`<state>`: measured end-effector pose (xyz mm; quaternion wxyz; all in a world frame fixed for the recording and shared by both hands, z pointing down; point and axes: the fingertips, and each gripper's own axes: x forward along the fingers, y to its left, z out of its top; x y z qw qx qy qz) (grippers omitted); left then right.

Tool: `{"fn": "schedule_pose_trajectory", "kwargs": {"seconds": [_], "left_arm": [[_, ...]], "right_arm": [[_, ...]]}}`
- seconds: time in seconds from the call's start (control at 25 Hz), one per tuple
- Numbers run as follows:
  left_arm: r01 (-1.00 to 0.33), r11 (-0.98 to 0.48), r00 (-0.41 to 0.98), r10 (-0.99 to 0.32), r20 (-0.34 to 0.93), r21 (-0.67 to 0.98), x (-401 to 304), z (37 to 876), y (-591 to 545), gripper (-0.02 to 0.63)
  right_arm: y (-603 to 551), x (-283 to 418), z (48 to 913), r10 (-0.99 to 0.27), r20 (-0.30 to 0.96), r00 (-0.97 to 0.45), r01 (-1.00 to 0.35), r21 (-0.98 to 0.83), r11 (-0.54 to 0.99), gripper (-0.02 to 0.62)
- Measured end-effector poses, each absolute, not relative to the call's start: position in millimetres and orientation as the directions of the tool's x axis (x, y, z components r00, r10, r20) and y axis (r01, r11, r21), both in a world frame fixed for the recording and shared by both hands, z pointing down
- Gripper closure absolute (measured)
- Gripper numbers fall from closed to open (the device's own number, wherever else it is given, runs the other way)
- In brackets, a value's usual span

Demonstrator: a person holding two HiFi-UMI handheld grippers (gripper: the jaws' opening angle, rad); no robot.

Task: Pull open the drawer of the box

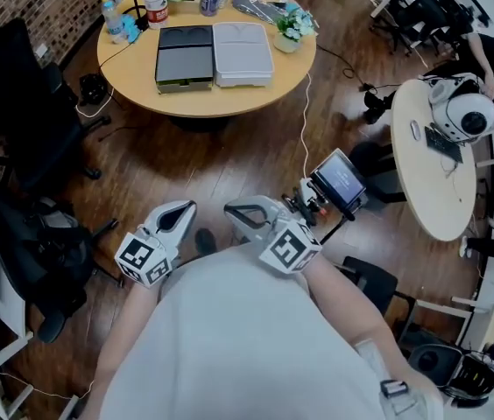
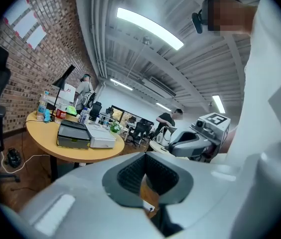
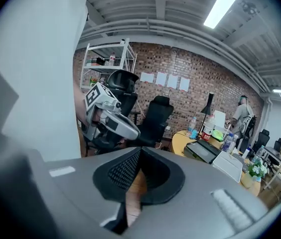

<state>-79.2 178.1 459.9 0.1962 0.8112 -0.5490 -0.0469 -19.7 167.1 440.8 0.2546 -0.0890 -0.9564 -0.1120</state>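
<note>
Dark grey box lies flat on the round wooden table, far ahead of us, just beside a pale grey box on its right. Our smooth grey left gripper and right gripper hang near our body, both clenched tight on nothing. We cannot read any writing.

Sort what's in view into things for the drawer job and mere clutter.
For the job: dark box, light box beside it, left gripper, right gripper (both shut, empty).
Lying about: round table, water bottle, potted plant, office chair, cable.
</note>
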Motion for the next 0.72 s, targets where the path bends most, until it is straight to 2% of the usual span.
{"fn": "schedule_pose_trajectory", "kwargs": {"seconds": [0.16, 0.28, 0.72], "left_arm": [[-0.885, -0.251, 0.325, -0.936, 0.137, 0.392, -122, 462, 191, 0.600], [-0.890, -0.205, 0.286, -0.947, 0.148, 0.407, -129, 473, 191, 0.600], [-0.912, -0.098, 0.191, -0.961, 0.200, 0.398, -163, 475, 165, 0.600]], "right_arm": [[181, -60, 441, 0.201, 0.484, -0.851, 0.319, 0.172, 0.932, 0.589], [179, -69, 440, 0.242, 0.490, -0.838, 0.374, 0.192, 0.908, 0.589], [152, -104, 443, 0.318, 0.476, -0.820, 0.441, 0.171, 0.881, 0.589]]}}
